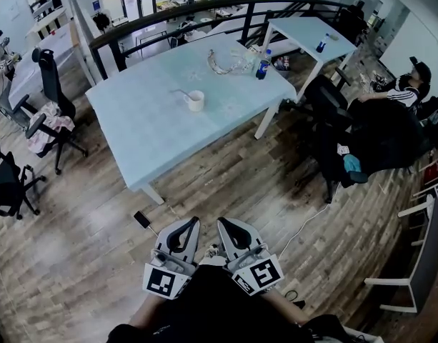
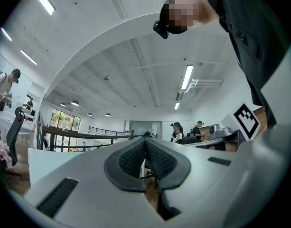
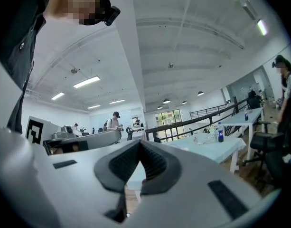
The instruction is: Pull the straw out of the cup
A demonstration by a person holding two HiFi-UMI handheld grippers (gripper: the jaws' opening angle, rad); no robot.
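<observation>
Two pairs of jaws are closed, and we see nothing between either pair. The left gripper (image 2: 145, 142) has its ribbed pads pressed together along their tips. The right gripper (image 3: 139, 145) has its pads meeting at the tip in the same way.

In the head view we hold both grippers side by side, close to our body. They are over the wooden floor (image 1: 97, 263), on the near side of the cup and well apart from it.

The cup (image 1: 196, 101) is white and stands upright near the middle of a pale blue tabletop (image 1: 147, 134). The straw (image 1: 180, 91) is in the cup and leans out over the rim toward the cup's left in the head view.

Beyond the cup, toward the far edge of the tabletop, lies a clear plastic thing (image 1: 222, 64); we cannot tell what it is. Just to its right a dark bottle (image 1: 262, 65) with a blue label stands upright.

Left of the cup, off the tabletop, a black office chair (image 1: 51, 98) stands on the floor. Behind the cup a black railing (image 1: 204, 9) curves past the tabletop's far side. Far to the cup's right a person (image 1: 401, 95) sits in another chair.
</observation>
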